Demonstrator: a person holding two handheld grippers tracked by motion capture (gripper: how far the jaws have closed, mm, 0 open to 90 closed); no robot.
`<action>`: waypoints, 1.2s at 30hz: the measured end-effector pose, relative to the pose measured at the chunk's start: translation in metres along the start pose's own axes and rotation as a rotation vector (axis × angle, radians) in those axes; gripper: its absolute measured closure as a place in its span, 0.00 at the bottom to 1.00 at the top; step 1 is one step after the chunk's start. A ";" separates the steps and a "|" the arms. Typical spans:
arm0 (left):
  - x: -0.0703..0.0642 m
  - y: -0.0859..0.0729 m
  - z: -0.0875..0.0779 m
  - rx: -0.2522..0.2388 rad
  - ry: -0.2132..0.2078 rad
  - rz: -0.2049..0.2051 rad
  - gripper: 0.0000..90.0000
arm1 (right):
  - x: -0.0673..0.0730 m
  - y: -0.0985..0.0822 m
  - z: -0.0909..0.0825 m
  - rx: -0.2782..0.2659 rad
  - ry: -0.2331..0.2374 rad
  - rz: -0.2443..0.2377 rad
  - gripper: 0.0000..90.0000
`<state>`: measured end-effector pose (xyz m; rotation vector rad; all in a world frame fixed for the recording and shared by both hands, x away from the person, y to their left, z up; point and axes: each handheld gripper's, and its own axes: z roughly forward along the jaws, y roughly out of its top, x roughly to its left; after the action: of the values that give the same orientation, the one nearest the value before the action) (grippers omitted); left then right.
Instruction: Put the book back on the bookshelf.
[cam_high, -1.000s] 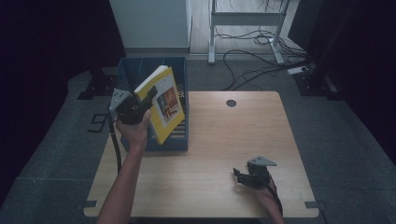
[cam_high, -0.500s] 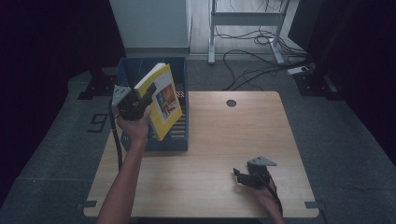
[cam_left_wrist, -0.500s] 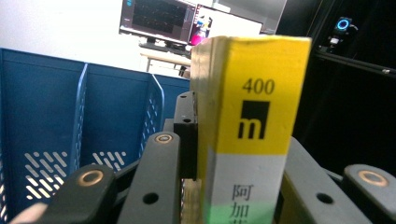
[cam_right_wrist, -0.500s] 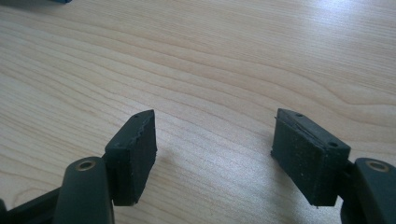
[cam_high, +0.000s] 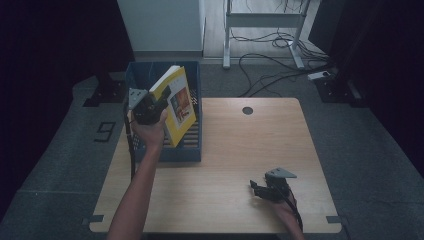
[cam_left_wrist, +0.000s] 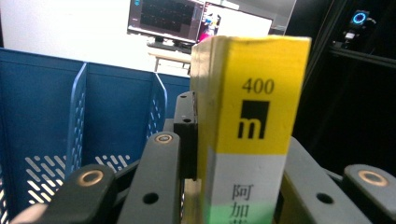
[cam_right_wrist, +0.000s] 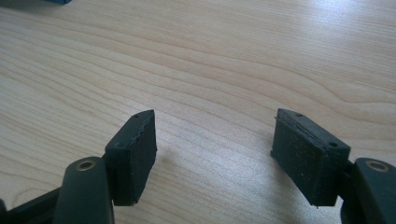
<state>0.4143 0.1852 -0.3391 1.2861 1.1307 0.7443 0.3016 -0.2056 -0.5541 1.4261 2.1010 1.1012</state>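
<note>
A thick yellow book (cam_high: 175, 106) hangs tilted over the blue slotted file rack (cam_high: 192, 150) at the table's left, with my left gripper (cam_high: 150, 107) shut on its spine edge. In the left gripper view the yellow and white spine (cam_left_wrist: 250, 130) stands upright between the two jaws, and the rack's blue dividers (cam_left_wrist: 77, 121) show behind it. Low on the table at the front right, my right gripper (cam_high: 260, 189) rests with its jaws open. In the right gripper view nothing but bare wood lies between its two black pads (cam_right_wrist: 135, 149).
The wooden table (cam_high: 240, 150) has a round cable hole (cam_high: 247, 110) at the back. Beyond the table are a white cabinet (cam_high: 160, 25), a metal stand (cam_high: 265, 25) and loose cables (cam_high: 270, 65) on the grey floor.
My left hand has carried the book slightly toward the left and down over the rack. The right gripper has stayed where it was.
</note>
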 end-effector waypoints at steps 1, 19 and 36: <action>0.000 0.000 0.002 0.003 0.000 -0.006 0.83 | 0.000 0.000 0.000 0.000 -0.001 -0.001 0.33; -0.004 -0.007 0.026 0.021 0.036 0.021 0.84 | 0.000 0.000 0.000 -0.002 -0.001 -0.001 0.33; -0.006 -0.028 0.051 0.063 0.060 0.037 0.83 | 0.003 0.000 0.000 0.008 -0.018 -0.024 0.33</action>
<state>0.4558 0.1566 -0.3697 1.3482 1.1900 0.7841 0.3002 -0.2032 -0.5541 1.4058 2.1067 1.0676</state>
